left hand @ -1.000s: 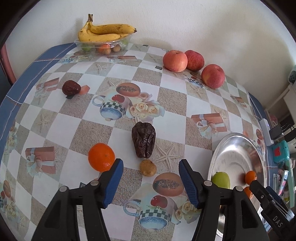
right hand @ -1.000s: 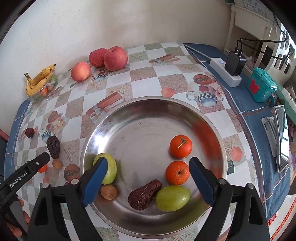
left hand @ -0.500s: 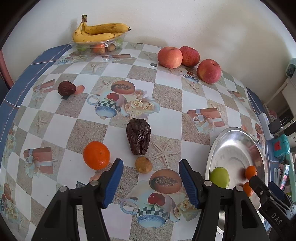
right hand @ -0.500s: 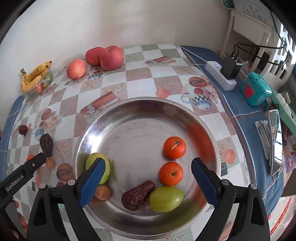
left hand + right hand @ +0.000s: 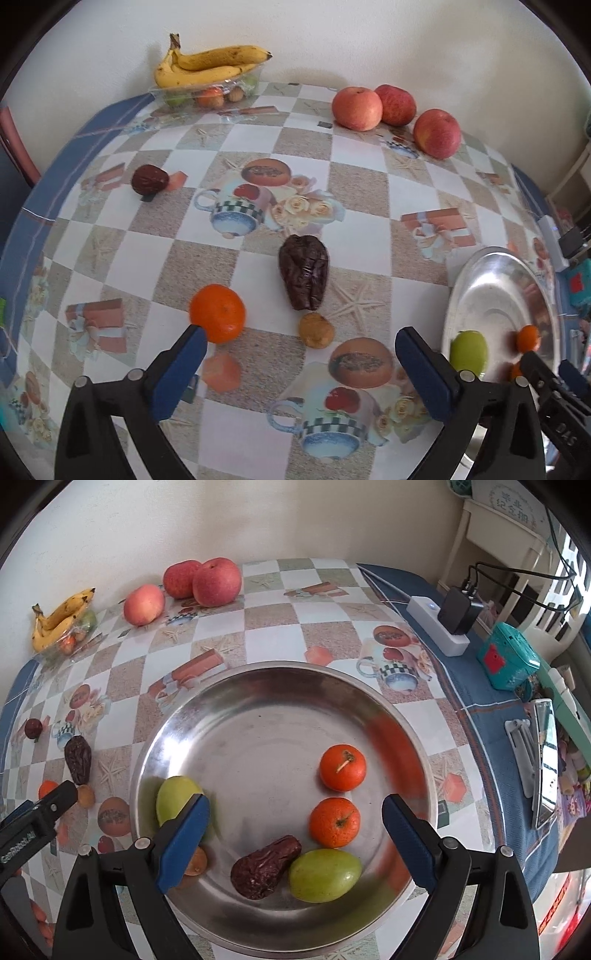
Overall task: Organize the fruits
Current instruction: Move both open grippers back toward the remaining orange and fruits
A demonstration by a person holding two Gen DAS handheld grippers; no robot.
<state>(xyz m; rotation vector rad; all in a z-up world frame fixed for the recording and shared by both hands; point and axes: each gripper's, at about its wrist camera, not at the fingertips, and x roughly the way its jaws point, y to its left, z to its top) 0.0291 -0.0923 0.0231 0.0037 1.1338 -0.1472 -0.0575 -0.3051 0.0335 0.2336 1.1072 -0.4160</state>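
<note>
Checkered tablecloth [image 5: 229, 136] is carrying loose fruit, left gripper [image 5: 297, 363] hanging released near small brown fruit [image 5: 316, 329], right gripper [image 5: 295, 834] spread, empty, over steel bowl [image 5: 258, 686].

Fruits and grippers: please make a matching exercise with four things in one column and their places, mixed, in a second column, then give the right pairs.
Column one:
1. bananas
2. large wrinkled date
3. two oranges
4. left gripper

Column two:
A. inside the metal bowl
B. open, above the tablecloth near the small brown fruit
C. on top of a clear tray at the wall
D. lying on the tablecloth between the printed teapot and the small brown fruit

Pairs: 1-C, 2-D, 3-A, 4-B
</note>
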